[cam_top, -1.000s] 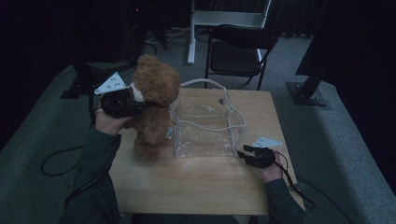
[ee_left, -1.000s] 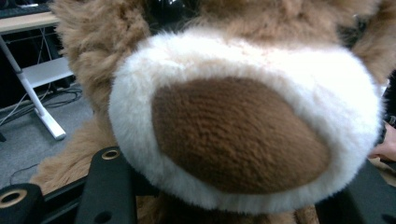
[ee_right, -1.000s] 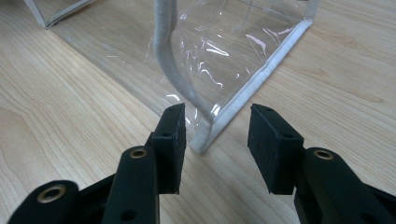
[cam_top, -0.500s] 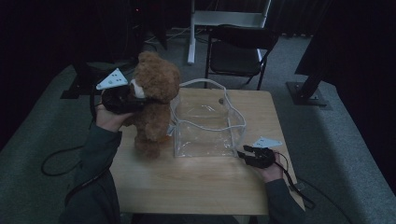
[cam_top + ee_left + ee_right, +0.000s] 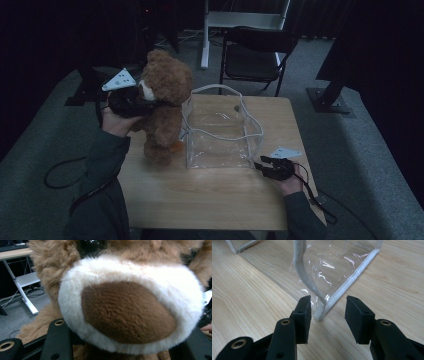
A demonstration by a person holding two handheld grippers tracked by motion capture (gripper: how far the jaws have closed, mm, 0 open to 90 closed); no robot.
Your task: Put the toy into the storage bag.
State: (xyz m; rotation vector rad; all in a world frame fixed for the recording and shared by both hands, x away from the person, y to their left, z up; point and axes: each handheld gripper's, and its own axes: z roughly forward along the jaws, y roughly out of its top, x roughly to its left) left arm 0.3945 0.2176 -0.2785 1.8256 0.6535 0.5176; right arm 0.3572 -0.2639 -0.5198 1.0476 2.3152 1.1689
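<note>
One wooden table (image 5: pixel 215 200) is carrying one clear bag (image 5: pixel 220 132) and, just left of it, one brown teddy bear (image 5: pixel 162 107), which your left gripper (image 5: pixel 142 100) is clenching by the head. Your right gripper (image 5: pixel 328 315) is resting released at the bag's corner.

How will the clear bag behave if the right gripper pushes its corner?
The bag looks like thin, wrinkled film, so its wall would probably buckle. It appears empty, so it is likely light and may slide on the table. The right gripper stands open at its corner.

Dim room, grey carpet floor (image 5: pixel 360 150), black folding chair (image 5: pixel 255 52), white desk frame (image 5: pixel 245 20), wooden table (image 5: pixel 210 200)
</note>
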